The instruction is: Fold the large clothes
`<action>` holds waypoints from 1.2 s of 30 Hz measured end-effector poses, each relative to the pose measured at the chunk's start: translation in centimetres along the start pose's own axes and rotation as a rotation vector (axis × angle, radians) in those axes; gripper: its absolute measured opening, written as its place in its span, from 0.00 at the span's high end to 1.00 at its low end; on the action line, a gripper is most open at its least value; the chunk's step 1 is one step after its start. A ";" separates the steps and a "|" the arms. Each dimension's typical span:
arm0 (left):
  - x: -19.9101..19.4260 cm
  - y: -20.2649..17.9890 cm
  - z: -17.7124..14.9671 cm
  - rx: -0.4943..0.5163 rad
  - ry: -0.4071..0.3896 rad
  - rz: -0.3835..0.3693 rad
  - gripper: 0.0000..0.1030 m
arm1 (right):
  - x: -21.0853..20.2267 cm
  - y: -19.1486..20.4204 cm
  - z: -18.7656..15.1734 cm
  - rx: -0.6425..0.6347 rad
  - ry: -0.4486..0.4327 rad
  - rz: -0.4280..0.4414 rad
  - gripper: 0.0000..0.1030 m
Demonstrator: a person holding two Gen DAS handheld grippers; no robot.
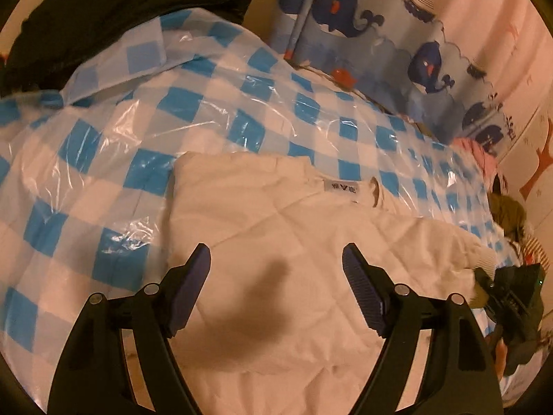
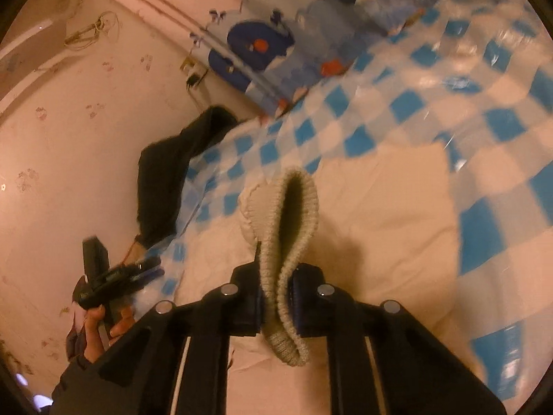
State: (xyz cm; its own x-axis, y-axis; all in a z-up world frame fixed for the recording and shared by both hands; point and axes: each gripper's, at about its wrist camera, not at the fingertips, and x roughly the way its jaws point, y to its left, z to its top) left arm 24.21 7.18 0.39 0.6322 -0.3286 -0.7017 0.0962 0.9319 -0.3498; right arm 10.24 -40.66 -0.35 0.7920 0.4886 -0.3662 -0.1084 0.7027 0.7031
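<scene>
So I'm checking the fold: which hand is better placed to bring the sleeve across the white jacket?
Right. The right gripper is shut on the knit cuff, lifted off the white jacket. The left gripper hangs open above the jacket, holding nothing.

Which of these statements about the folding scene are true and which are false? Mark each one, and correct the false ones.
1. The right tongs are shut on the ribbed cuff of the white padded garment. True.
2. The left tongs grip the garment's neck label. False: they are open above the garment, holding nothing.
3. The garment lies on a blue-and-white checked sheet under clear plastic. True.
4. The whale-print fabric is folded on top of the garment. False: it stands behind the checked sheet, against the wall.
5. A dark garment lies at the sheet's far edge. True.
</scene>
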 end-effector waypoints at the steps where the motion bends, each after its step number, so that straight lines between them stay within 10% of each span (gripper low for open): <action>1: 0.7 0.1 -0.2 0.004 0.004 0.003 0.27 | 0.0 -0.7 0.3 0.010 0.007 -0.021 0.87; 7: 7.2 0.2 -2.5 0.052 0.150 0.115 0.26 | 2.7 -7.1 -1.8 0.122 0.132 -0.163 0.87; 13: 5.5 -1.1 -1.8 0.078 0.099 0.129 0.26 | 2.2 -6.9 -1.4 0.132 0.156 -0.180 0.82; 17: 7.6 0.3 -1.3 0.060 0.206 0.207 0.25 | -1.9 -6.0 -0.3 0.135 0.002 -0.300 0.59; 21: 4.4 -0.6 -0.4 0.087 0.054 0.205 0.25 | -3.1 1.1 1.1 -0.127 -0.118 -0.271 0.43; 24: 3.6 -1.2 0.0 0.090 -0.020 0.155 0.22 | 2.6 4.7 1.1 -0.282 0.045 -0.330 0.35; 28: 8.2 0.3 -0.8 0.046 0.136 0.184 0.17 | 9.1 0.1 0.1 -0.192 0.214 -0.430 0.36; 36: 9.3 0.8 -1.5 0.047 0.191 0.226 0.07 | 8.2 0.0 0.5 -0.211 0.237 -0.426 0.35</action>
State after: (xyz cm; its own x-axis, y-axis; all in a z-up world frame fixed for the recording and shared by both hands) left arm 29.02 4.63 -7.39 0.4856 -0.1308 -0.8643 0.0082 0.9894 -0.1451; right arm 16.99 -36.93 -3.06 0.6373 0.2230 -0.7376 0.0557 0.9414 0.3328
